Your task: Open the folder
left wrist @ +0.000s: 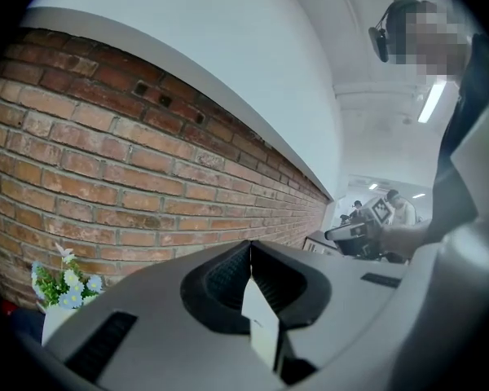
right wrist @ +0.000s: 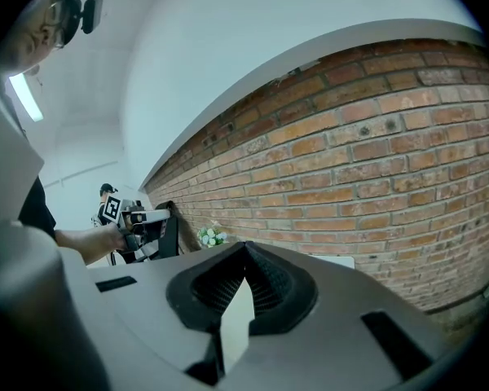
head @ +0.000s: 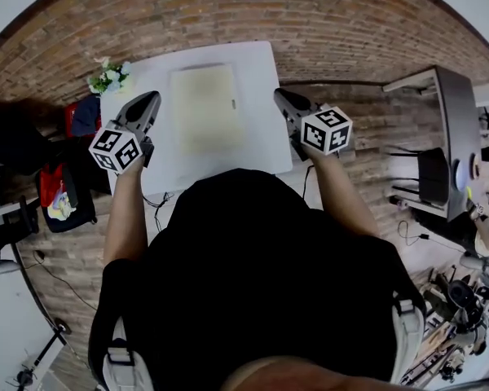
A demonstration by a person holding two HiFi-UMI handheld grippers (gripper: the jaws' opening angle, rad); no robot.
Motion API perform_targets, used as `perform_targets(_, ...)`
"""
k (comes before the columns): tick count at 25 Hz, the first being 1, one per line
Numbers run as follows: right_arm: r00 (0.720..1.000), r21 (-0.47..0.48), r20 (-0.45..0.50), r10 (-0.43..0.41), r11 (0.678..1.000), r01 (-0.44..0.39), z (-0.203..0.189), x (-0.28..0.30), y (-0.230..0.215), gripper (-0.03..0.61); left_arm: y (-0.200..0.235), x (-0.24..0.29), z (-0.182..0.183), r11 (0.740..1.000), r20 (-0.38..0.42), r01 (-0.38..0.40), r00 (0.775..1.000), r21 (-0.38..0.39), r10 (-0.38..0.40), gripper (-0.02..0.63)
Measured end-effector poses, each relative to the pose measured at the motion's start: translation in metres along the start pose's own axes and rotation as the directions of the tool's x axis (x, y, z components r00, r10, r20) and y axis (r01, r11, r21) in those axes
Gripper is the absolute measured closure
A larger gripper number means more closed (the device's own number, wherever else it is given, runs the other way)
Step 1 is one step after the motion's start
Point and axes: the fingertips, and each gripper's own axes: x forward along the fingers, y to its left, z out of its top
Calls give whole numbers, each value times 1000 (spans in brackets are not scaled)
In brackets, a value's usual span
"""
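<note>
A pale yellow folder [head: 204, 108] lies flat and closed on the white table [head: 261, 149]. My left gripper [head: 152, 96] hovers by the table's left edge, left of the folder. Its jaws are shut with nothing between them, tips meeting [left wrist: 250, 247]. My right gripper [head: 279, 94] is held off the table's right edge, right of the folder, also shut and empty [right wrist: 246, 247]. Neither gripper touches the folder. Each gripper view looks over the table toward the brick wall and catches the other gripper: the right gripper [left wrist: 363, 228], the left gripper [right wrist: 138, 217]. The folder is hidden in both.
A small bunch of white flowers [head: 110, 76] stands at the table's far left corner, also flowers [left wrist: 61, 287] and flowers [right wrist: 212, 236]. Red and dark bags [head: 61, 186] sit left of the table. A grey desk [head: 452, 137] and chair [head: 432, 173] stand to the right. Cables run under the table.
</note>
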Motion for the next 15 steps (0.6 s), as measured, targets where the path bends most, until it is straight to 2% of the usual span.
perform_targets(15, 991, -23, -70, 111, 993, -112, -4, 3, -37, 554, -18, 21, -16, 991, -8, -130, 992, -23, 129, 600)
